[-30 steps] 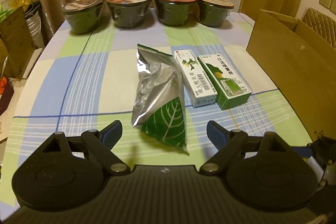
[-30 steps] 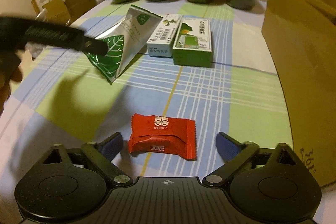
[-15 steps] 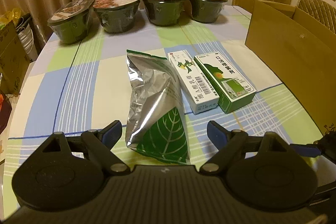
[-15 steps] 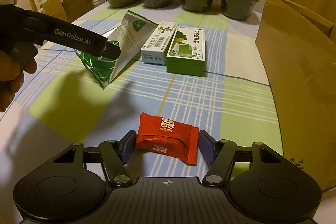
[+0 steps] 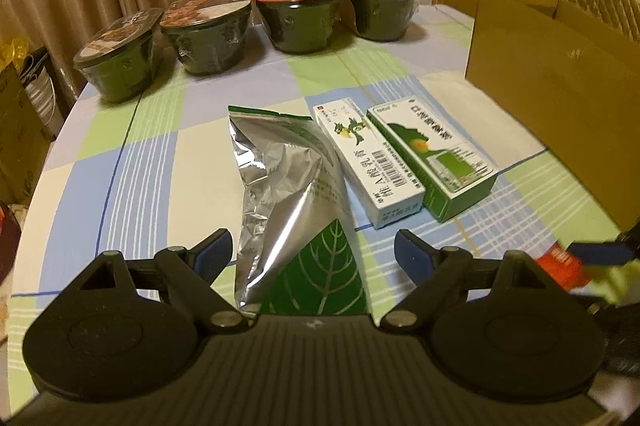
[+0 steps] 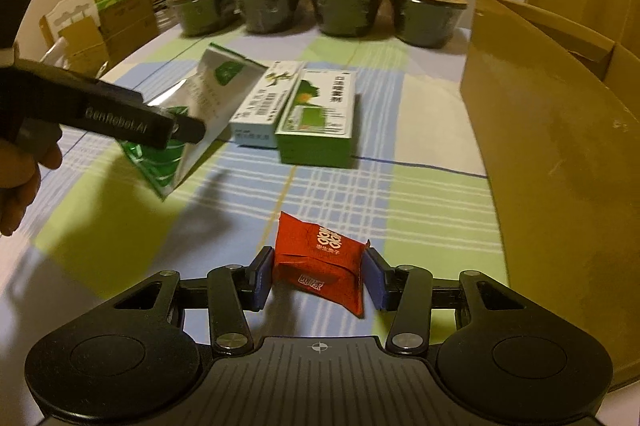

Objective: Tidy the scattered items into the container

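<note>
Red sachet (image 6: 320, 262) clamped in right tongs (image 6: 319, 276) at 6 o'clock on the desk (image 6: 420, 194); left tongs (image 5: 312, 254) released astride foil pouch (image 5: 292, 194); both cartons, pouch remain outside cardboard box (image 6: 552, 146).

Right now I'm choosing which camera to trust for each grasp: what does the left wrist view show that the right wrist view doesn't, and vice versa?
Only the left wrist view shows the left gripper open, its jaws either side of the foil pouch.

Only the right wrist view shows the right gripper shut on the red packet, and a hand.

Both show the two boxes, four bowls and cardboard box.
</note>
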`<state>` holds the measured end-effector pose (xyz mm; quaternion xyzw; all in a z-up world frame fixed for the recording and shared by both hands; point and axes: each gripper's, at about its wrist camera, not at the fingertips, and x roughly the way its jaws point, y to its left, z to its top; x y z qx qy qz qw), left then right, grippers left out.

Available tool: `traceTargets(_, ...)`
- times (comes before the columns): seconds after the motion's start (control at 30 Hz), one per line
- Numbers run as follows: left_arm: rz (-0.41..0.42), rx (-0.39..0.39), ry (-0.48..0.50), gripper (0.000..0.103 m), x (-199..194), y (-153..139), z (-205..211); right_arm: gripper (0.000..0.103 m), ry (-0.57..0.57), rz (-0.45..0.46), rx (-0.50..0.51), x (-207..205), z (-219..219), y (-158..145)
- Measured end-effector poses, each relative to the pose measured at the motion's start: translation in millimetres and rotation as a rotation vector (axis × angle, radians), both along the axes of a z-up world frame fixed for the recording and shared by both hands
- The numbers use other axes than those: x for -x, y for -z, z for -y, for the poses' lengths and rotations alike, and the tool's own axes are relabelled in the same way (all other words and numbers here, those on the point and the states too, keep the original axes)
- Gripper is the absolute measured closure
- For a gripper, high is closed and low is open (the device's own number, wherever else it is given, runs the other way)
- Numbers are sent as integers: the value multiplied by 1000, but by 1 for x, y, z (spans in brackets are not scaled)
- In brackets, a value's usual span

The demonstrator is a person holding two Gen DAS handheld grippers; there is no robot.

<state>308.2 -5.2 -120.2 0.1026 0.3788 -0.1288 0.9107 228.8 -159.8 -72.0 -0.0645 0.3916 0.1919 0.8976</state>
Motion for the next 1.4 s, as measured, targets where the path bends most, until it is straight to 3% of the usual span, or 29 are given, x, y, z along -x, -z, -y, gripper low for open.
traceTargets(0.17, -20, -60, 20, 22, -7, 11, 7, 54, 6, -2, 4, 0, 5, 0)
traceTargets(0.2, -24, -71, 22, 26, -8, 12, 7, 54, 7, -2, 4, 0, 6, 0)
traceTargets(0.23, -33, -76, 19, 40, -9, 13, 7, 54, 7, -3, 4, 0, 6, 0)
traceTargets(0.33, -67, -34, -4, 47, -11, 13, 0, 54, 8, -7, 4, 0, 7, 0)
traceTargets(0.67, -198, 16, 65, 50, 41, 0, -19, 54, -31, -24, -14, 18, 11, -10)
traceTargets(0.87, -215, 2, 89, 51, 91, -11, -15, 53, -62, -30, -10, 40, 13, -12)
traceTargets(0.9, -217, -1, 89, 50, 97, -12, -13, 53, -68, -38, -6, 42, 13, -11)
traceTargets(1.0, -212, -7, 85, 24, 111, -15, -6, 53, -77, -45, 8, 49, 13, -9)
traceTargets(1.03, -204, -2, 83, 23, 113, -17, -5, 51, -81, -45, 6, 50, 14, -9)
traceTargets(1.07, -199, 6, 79, 23, 113, -18, -5, 31, -77, -43, 4, 51, 15, -9)
traceTargets(1.1, -194, 18, 71, 23, 112, -20, -5, 18, -67, -38, -4, 52, 17, -10)
traceTargets(1.4, -193, 149, -85, 22, 91, -21, -24, 19, 11, -76, -33, 41, 26, -5)
